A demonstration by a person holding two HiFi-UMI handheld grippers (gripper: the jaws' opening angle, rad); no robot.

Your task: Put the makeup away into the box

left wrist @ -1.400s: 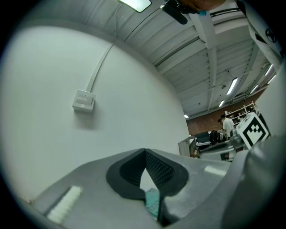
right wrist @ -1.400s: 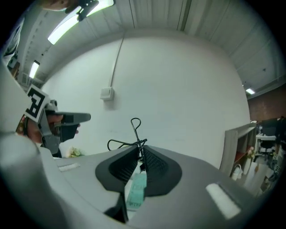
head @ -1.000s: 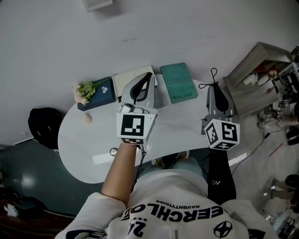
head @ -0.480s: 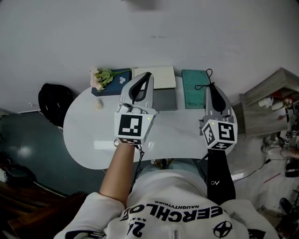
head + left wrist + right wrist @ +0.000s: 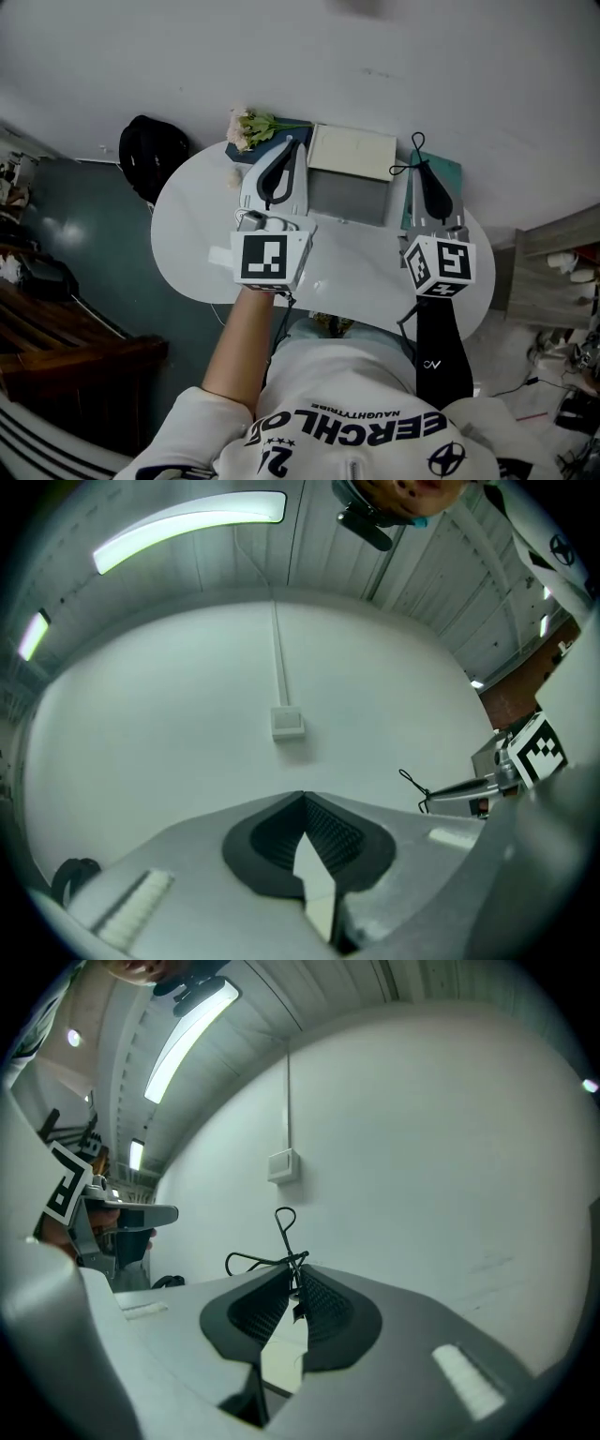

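Black metal, the eyelash curler (image 5: 279, 1232) stuck out past the tips of our right gripper (image 5: 292, 1283), whose jaws were pinched tight on it. We held it over the back of the white table (image 5: 187, 234), just right of the open box (image 5: 347, 199) and above a teal book (image 5: 452, 175). Our left gripper (image 5: 289, 148) hovered beside the box's left edge, jaws pressed together on nothing.

Smooth, glossy white bench (image 5: 187, 244); thin black metal-wire eyelash curler (image 5: 286, 1241); right tongs (image 5: 293, 1277) with ribbed, matt black pads (image 5: 323, 1307).
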